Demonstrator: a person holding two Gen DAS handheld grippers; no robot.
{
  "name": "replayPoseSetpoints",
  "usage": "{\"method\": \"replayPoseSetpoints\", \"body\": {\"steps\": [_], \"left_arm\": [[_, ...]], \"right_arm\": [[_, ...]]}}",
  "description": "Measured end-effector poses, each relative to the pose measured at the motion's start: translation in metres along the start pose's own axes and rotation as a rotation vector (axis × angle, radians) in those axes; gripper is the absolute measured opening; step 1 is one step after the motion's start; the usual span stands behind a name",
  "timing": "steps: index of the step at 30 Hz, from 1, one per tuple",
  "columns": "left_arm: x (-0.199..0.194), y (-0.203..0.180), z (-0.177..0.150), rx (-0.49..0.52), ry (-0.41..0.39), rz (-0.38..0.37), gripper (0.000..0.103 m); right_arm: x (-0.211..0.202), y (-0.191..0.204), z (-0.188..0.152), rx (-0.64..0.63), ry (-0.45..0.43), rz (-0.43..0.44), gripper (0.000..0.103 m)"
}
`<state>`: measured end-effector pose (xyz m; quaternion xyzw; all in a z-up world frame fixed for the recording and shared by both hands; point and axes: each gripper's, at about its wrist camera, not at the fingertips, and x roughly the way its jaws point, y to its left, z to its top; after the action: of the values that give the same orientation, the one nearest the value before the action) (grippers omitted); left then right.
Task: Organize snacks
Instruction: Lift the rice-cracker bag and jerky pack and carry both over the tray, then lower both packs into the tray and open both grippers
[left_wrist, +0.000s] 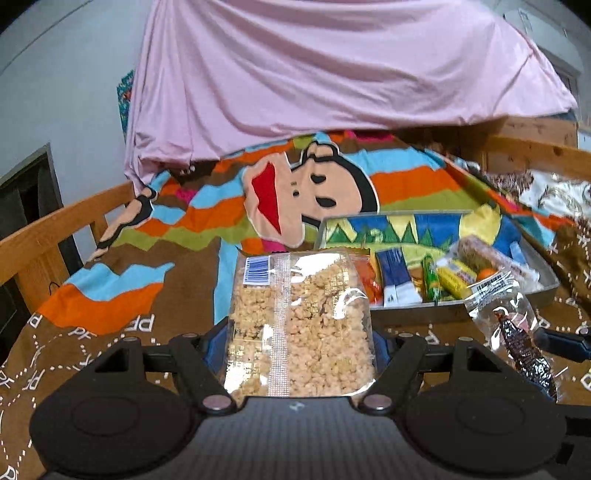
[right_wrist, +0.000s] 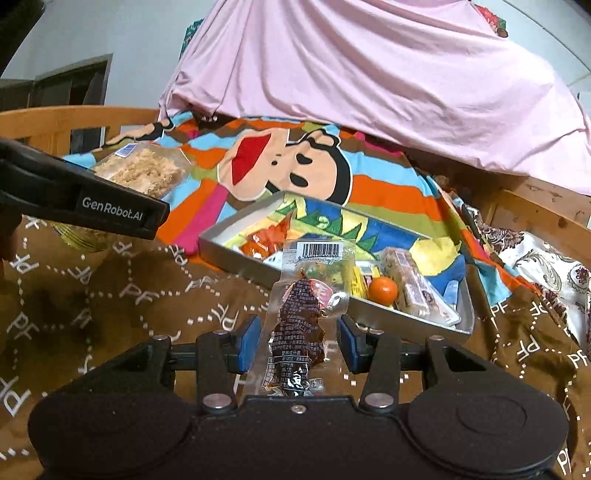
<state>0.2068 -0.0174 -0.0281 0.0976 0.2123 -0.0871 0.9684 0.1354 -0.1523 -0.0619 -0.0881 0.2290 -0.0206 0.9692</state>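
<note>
Clear rice-puff bag (left_wrist: 299, 325) upright in left gripper (left_wrist: 295, 345); right gripper (right_wrist: 300, 341) seemingly slack.

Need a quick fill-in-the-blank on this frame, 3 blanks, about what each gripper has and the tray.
1. The left gripper holds a clear bag of ____ colored crunchy bits.
2. The right gripper has a clear packet with a dark ____ colored snack between its fingers, which stand apart from it.
3. The small round orange fruit lies inside the metal ____.

Missing words: beige; brown; tray
</note>
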Motion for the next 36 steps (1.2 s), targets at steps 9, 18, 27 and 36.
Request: {"method": "replayPoseSetpoints", "body": {"steps": [9, 18, 27, 36], "left_arm": [[0.013, -0.003, 0.022, -0.082, -0.085, 0.019, 0.076], [0.052, -0.004, 0.063, -0.209, -0.182, 0.055, 0.076], [0.109, 0.001, 0.075, -0.256, -0.196, 0.075, 0.076], [0.144, 0.005, 0.071, -0.295, -0.169, 0.042, 0.076]], "right_arm": [[0.004, -0.011, 0.027, 0.029, -0.099, -0.03, 0.048], [0.048, -0.03, 0.049, 0.044, -0.166, -0.084, 0.048], [0.113, -0.043, 0.067, 0.084, -0.103, -0.136, 0.048], [0.155, -0.037, 0.068, 0.049, -0.083, -0.159, 0.048]]}}
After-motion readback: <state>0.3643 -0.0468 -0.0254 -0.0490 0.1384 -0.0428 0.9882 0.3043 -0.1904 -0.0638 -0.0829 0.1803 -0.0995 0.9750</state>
